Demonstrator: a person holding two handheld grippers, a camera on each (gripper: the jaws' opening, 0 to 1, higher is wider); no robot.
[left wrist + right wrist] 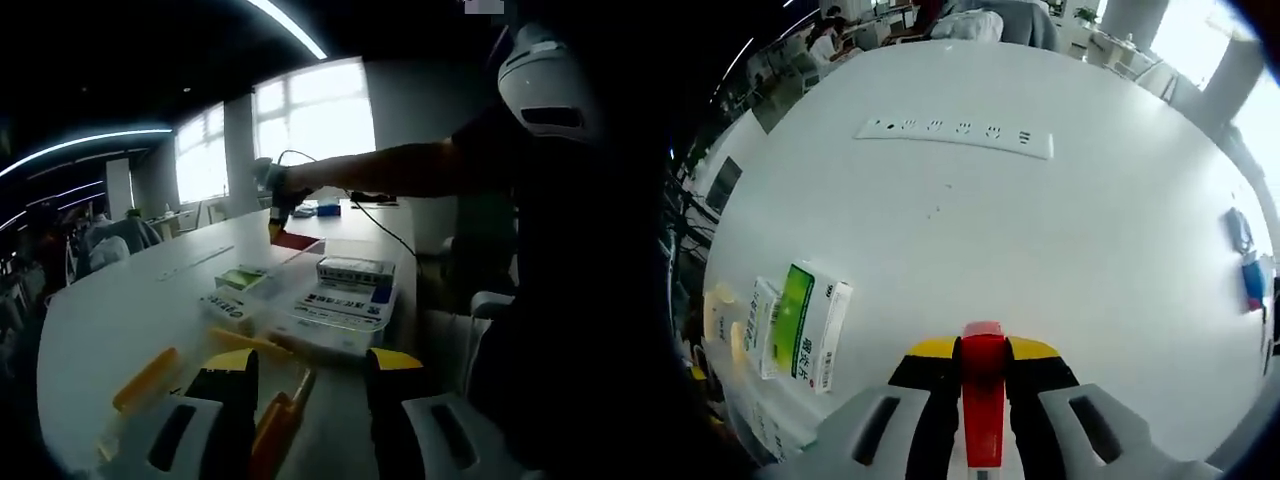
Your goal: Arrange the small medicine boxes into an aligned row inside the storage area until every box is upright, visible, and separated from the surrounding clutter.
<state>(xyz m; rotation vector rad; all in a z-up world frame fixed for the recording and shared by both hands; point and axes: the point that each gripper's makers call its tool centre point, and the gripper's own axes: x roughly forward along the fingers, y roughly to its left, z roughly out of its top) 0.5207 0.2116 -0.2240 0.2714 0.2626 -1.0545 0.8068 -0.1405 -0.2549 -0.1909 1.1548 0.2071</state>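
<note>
A: Right gripper (983,375)?
B: Clamped on a red box (983,400), over the table (1060,230). Green box (805,325) lies left.
A: Left gripper (305,365)?
B: Jaws apart, nothing held. Boxes in tray (345,320) ahead.

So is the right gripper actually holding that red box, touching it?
Touching. The right gripper view shows the red box clamped between the right gripper jaws, both yellow tips pressed against its sides.
</note>
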